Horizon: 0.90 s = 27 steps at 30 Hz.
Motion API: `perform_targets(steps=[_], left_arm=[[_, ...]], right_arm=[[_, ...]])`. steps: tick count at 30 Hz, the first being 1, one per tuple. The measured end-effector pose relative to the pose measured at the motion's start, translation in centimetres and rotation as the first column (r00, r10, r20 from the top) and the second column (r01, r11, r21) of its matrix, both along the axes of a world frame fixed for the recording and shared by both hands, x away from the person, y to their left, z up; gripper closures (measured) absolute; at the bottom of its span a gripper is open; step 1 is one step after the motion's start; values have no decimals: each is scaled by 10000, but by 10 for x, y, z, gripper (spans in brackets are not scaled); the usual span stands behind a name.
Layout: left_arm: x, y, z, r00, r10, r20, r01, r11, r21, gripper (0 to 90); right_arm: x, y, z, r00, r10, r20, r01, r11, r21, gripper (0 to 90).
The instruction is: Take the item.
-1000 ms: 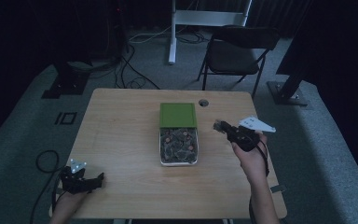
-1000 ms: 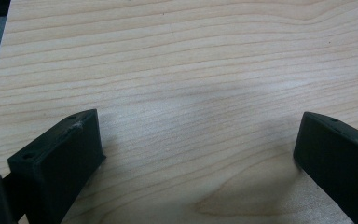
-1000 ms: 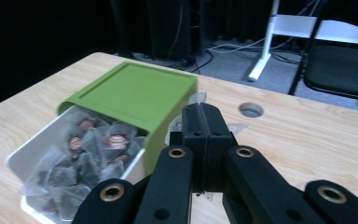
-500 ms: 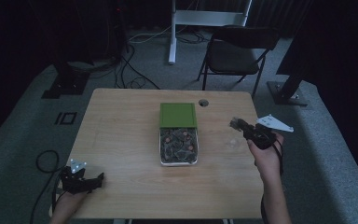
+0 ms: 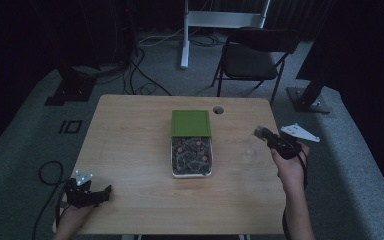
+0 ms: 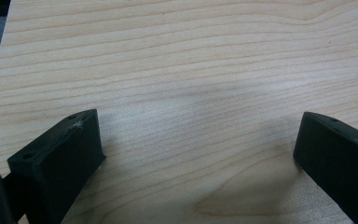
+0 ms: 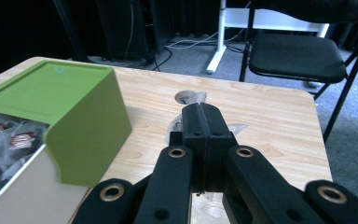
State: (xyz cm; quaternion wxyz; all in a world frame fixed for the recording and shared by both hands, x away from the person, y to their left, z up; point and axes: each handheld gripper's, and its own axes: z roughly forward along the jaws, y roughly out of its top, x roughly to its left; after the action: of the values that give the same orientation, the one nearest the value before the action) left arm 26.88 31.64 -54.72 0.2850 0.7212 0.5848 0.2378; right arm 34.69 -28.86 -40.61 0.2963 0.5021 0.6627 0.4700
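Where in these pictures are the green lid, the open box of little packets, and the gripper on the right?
green lid (image 5: 191,123), high view, middle of its flat top.
box of packets (image 5: 191,174), high view, its pale near rim.
right gripper (image 5: 258,132), high view, tip of its closed black jaws, with a clear wrapper there.

A light wooden desk (image 5: 130,150) carries a clear box of small wrapped sweets (image 5: 192,157), its green lid (image 5: 191,123) slid toward the far end. The right hand-held gripper (image 5: 258,133) hovers right of the box, a small clear wrapper (image 5: 250,152) hanging by its tip. The left hand-held gripper (image 5: 96,194) sits at the near left corner. A black folding chair (image 5: 252,57) stands beyond.
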Motion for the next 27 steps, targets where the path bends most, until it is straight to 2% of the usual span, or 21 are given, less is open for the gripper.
perform_targets(steps=[5, 27], left_arm=[[0, 0, 0, 10000, -3, -2, 3, 10000, 1, 16], [0, 0, 0, 10000, 1, 0, -1, 10000, 0, 16]], right_arm=[[5, -5, -8, 9996, -157, -215, 160, 9998, 132, 900], [22, -9, -41, 9926, -501, -1108, 517, 9986, 122, 900]])
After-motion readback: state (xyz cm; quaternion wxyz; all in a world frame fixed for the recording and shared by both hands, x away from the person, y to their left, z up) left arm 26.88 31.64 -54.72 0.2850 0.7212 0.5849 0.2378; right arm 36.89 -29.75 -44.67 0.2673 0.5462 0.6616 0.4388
